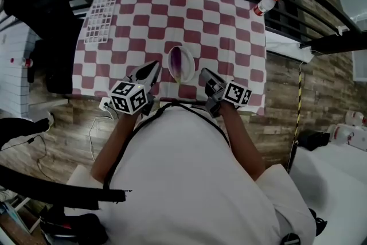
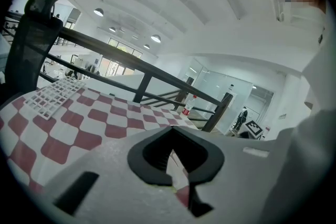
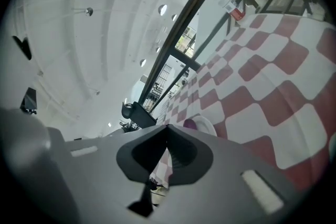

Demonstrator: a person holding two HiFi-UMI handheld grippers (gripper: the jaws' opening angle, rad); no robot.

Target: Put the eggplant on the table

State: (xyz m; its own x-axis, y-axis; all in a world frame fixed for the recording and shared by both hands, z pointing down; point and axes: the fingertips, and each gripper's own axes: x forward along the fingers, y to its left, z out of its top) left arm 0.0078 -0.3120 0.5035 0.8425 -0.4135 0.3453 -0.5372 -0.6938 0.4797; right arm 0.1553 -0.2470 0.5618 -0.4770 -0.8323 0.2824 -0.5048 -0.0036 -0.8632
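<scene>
A purple eggplant lies on a white plate near the front edge of the table with the red-and-white checked cloth. My left gripper hovers just left of the plate, and its jaws meet at the tips with nothing between them. Just right of the plate is my right gripper, also shut and empty. In the right gripper view, the eggplant and the plate peek out just beyond the jaw tips.
A white grid rack lies at the table's far left corner. A plastic bottle with a red cap stands at the far right corner. Black railings run behind the table. A black chair stands to the left.
</scene>
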